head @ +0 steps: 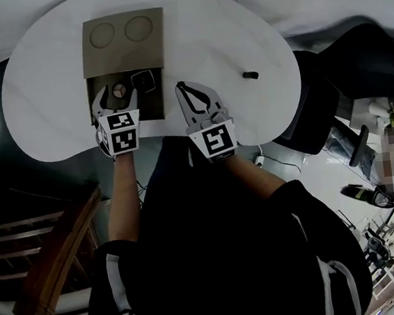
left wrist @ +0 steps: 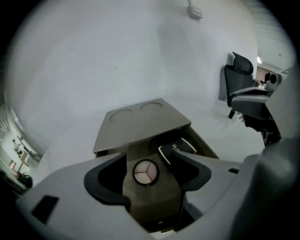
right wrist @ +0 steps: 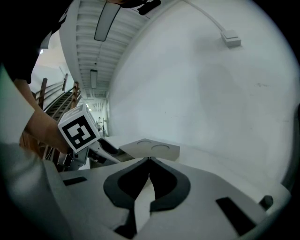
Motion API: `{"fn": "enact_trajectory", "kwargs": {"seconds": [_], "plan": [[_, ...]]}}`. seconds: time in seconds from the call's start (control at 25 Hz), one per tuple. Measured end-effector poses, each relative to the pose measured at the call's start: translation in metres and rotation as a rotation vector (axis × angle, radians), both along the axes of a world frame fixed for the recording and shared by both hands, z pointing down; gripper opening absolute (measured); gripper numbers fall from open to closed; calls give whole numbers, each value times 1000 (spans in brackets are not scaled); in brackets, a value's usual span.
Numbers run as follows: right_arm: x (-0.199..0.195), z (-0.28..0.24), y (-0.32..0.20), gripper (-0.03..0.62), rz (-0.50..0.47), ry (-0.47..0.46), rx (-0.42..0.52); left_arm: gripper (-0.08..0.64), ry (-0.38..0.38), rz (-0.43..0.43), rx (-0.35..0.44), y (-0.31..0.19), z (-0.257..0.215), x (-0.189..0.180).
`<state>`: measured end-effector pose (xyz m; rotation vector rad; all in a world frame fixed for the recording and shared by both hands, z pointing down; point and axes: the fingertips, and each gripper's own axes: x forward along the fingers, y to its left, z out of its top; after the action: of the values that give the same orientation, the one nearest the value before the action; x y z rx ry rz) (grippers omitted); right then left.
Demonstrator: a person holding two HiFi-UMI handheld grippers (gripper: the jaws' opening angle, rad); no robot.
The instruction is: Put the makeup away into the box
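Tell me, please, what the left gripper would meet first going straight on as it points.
Probably the round compact in the box, seen between the open jaws of the left gripper; depth is unclear.

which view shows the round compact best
Left gripper view: the compact lies in the box, close up between the open jaws, its three shades clear. Head view shows it small and dark; right gripper view misses it.

Your left gripper [head: 116, 97] tips down, its jaws wide apart. Your right gripper [head: 182, 87] sits beside it, jaws closed tip to tip, holding nothing.
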<state>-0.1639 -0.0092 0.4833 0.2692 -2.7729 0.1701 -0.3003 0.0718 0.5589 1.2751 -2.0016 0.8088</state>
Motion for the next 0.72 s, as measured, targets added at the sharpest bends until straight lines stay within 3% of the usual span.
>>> {"fn": "enact_trajectory", "kwargs": {"seconds": [0.32, 0.48, 0.72], "plan": [[31, -6, -10, 23, 64, -9, 17, 63, -59, 89, 207, -48, -54, 31], [56, -10, -24, 23, 130, -11, 21, 19, -9, 186, 293, -79, -66, 65], [99, -11, -50, 23, 233, -20, 43, 9, 42, 365, 341, -127, -70, 131]]}}
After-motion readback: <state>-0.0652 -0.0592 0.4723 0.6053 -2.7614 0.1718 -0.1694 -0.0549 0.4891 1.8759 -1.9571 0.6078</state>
